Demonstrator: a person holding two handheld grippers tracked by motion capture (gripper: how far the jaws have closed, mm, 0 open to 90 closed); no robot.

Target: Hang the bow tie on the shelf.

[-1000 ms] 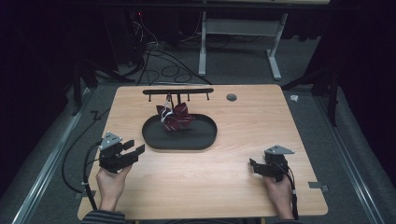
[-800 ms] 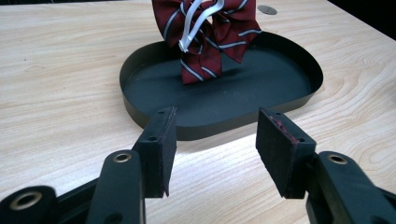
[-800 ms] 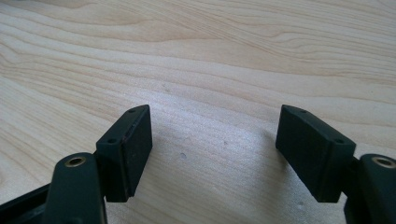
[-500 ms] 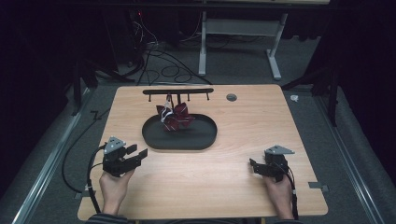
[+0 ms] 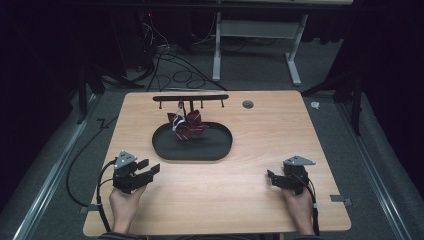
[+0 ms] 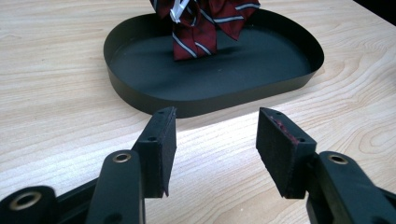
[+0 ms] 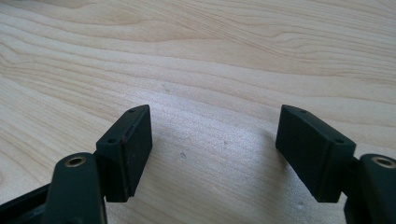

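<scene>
Wooden table [image 5: 250, 190] under both idle grippers, fingers [image 6: 161, 144] spread, empty.

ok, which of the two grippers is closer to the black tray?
The left gripper: it points at the black tray close ahead, as its own view shows. The right gripper sits farther off, over bare table.

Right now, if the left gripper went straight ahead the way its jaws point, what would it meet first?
Probably the near wall of the black oval tray, dead ahead of the open, empty left gripper across bare table. The striped red bow tie hangs farther back, over the tray.
</scene>
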